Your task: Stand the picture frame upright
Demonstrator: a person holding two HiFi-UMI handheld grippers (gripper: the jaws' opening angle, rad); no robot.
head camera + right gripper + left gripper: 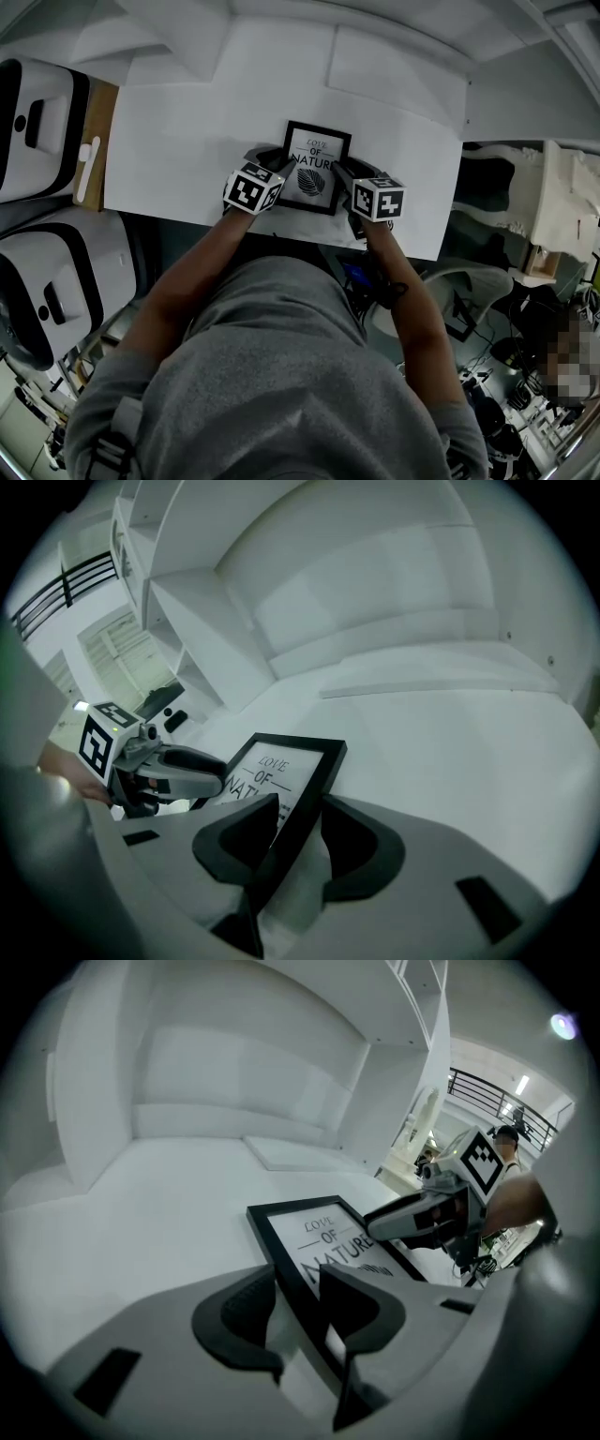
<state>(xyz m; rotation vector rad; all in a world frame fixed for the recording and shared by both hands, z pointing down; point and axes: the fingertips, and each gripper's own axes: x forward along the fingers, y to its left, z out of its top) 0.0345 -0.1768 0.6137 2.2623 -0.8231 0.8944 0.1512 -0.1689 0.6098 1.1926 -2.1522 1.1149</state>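
A black picture frame (315, 167) with a leaf print and lettering lies near the front edge of the white table (178, 141), its face turned up towards me. My left gripper (272, 161) straddles its left side. In the left gripper view the frame (328, 1237) runs between the jaws of that gripper (298, 1302), and a gap shows beside the left pad. My right gripper (349, 172) is at the frame's right side. In the right gripper view the black edge of the frame (281, 771) sits pinched between both pads of that gripper (300, 841).
White shelving and raised ledges (281, 37) line the back of the table. Two white machines (37, 112) and a wooden strip (94, 141) stand at the left. Past the table's right edge are cluttered furniture and cables (506, 197).
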